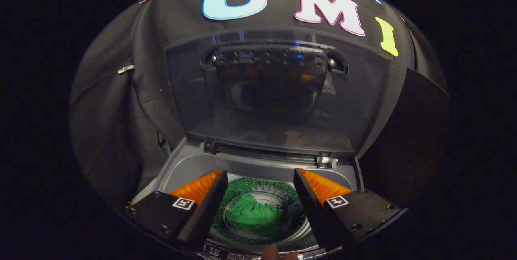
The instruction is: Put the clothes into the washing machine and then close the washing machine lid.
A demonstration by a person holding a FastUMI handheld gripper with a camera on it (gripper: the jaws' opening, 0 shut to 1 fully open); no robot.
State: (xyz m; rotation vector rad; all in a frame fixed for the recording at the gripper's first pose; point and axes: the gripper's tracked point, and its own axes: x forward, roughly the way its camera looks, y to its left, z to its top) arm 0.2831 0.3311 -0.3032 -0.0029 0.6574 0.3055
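We judge the first step done: the crumpled green cloth garment [253,214] lies at the bottom of the perforated metal drum [278,189] of the grey top-loading washing machine [190,163], seen in the gap between our fingers and well below them. Our tool [260,189] hangs above the opening with its fingers apart, holding nothing. The translucent dark lid [278,94] stands upright on its hinges at the far side, so closing it is what remains; we would need to reach beyond the drum, catch the lid's upper edge and swing it towards us and down. The drum's near wall is hidden, the control strip at the near rim is cut off, and a fingertip [270,253] pokes in there.
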